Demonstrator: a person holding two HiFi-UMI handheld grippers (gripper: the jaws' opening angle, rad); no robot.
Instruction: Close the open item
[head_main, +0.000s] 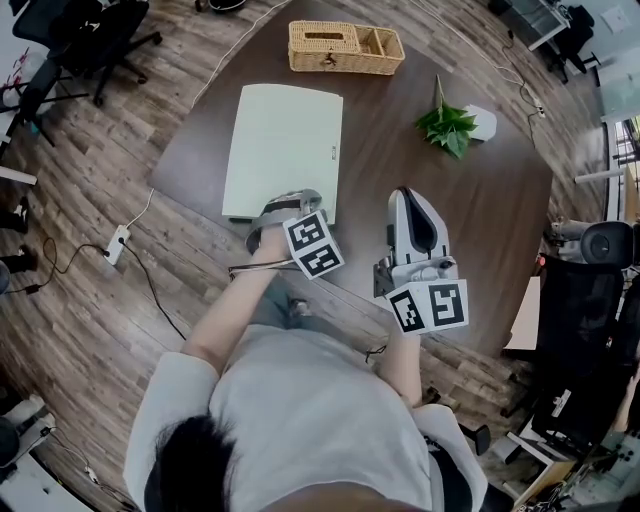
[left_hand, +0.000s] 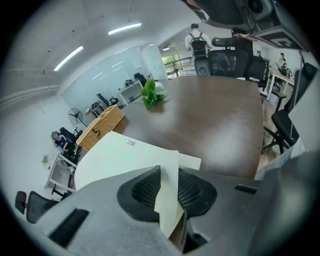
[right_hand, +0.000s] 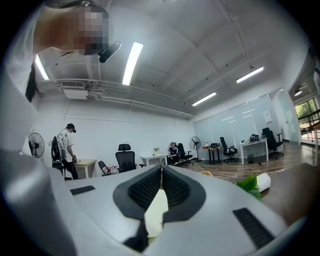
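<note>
- Person (head_main: 300, 420) in a grey shirt fills the bottom of the head view, with both arms reaching forward over the table (head_main: 480, 230).
- Left gripper (left_hand: 169, 171) angles down at the folder's near edge. Its jaws stand slightly apart, with a raised corner of the cover between the pads and a thin gap beside it.
- Folder (head_main: 285, 140), pale cream-green, lies flat on the left half of the table, apart from that lifted corner. A small tag sits near its right edge.
- Right gripper (head_main: 405, 195) rests level just to the right of the folder. Its pads meet at the tips, and it holds nothing of the task.
- Basket (head_main: 345, 47) of wicker sits at the far edge, beyond the folder.
- Plant (head_main: 445, 125) stands at far right, its leaves against a white pot (head_main: 482, 122).
</note>
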